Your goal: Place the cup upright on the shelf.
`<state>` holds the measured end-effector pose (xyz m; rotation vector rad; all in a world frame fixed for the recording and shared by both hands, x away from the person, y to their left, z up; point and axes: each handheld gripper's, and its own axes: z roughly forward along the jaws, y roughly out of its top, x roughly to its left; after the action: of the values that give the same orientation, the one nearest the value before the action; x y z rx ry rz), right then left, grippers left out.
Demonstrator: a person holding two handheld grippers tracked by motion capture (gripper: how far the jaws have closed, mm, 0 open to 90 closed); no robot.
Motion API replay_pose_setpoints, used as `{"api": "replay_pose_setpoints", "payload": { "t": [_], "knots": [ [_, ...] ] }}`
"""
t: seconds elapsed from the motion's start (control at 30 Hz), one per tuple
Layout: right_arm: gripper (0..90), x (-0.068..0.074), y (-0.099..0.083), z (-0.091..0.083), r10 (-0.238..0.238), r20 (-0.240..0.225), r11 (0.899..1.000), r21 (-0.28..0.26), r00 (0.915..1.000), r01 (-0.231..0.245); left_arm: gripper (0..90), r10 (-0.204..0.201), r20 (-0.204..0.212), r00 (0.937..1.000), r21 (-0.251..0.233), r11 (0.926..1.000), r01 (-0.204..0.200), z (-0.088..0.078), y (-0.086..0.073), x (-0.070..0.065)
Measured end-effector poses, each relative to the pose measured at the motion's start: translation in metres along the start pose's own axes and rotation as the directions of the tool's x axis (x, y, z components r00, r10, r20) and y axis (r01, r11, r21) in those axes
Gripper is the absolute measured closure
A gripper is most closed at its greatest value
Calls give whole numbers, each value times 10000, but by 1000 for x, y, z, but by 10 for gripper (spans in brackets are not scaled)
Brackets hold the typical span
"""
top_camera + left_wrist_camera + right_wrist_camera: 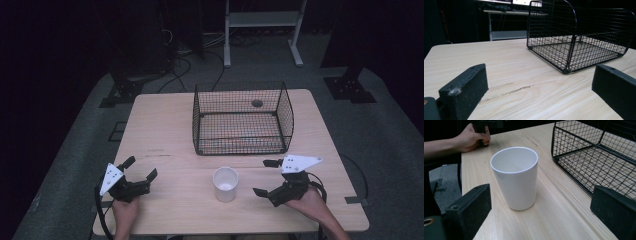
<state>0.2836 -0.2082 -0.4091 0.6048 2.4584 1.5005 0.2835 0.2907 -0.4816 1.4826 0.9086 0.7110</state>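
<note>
A white cup [225, 183] stands upright and empty on the wooden table [165, 127], in front of the black wire basket [242, 119]. My right gripper [266, 177] rests to the cup's right with its jaws wide open and pointing at it. In the right gripper view the cup [515, 177] stands just beyond the two fingertips, untouched. My left gripper [139, 168] sits at the table's front left, open, with nothing between its jaws. In the left gripper view it faces the basket [579, 37] across bare wood.
The basket is empty and stands at the middle back of the table. Beyond the table's far edge are a white metal frame [262, 30] and cables on the floor. Black stand bases [350, 87] flank the table's far corners.
</note>
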Motion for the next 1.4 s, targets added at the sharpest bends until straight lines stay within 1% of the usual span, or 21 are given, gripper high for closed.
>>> {"api": "replay_pose_setpoints", "payload": {
  "t": [0.2,0.43,0.8,0.93,1.03,1.07,1.1,1.13,1.2,1.4],
  "knots": [
    [23,2,1,6,7,-153,10000,57,9999,-6,0,17,7,10000,-1,10000,-17,0,0,0],
    [18,5,3,16,-28,-307,9997,261,9995,36,0,9,9,10000,1,10000,-9,0,0,0],
    [18,10,7,29,-103,-581,9995,281,9983,119,0,15,9,10000,-13,10000,-15,0,0,0],
    [17,11,8,37,-85,-726,9990,422,9973,116,0,4,13,10000,-27,10000,-4,0,0,0],
    [17,14,9,44,-165,-800,9984,530,9967,208,0,-5,18,10000,-26,10000,5,0,0,0],
    [17,15,10,49,-178,-849,9980,589,9962,228,0,-6,16,10000,-27,10000,6,0,0,0],
    [17,15,10,49,-178,-849,9980,589,9962,228,0,-5,20,10000,-28,10000,5,0,0,0],
    [18,16,10,54,-180,-917,9974,679,9956,243,0,-3,22,10000,-29,10000,3,0,0,0],
    [17,16,10,56,-197,-939,9971,714,9954,265,0,4,17,10000,-29,10000,-4,0,0,0],
    [18,18,11,74,-199,-1169,9946,989,9930,315,0,-17,26,10000,-40,10000,17,0,0,0]
  ]
}}
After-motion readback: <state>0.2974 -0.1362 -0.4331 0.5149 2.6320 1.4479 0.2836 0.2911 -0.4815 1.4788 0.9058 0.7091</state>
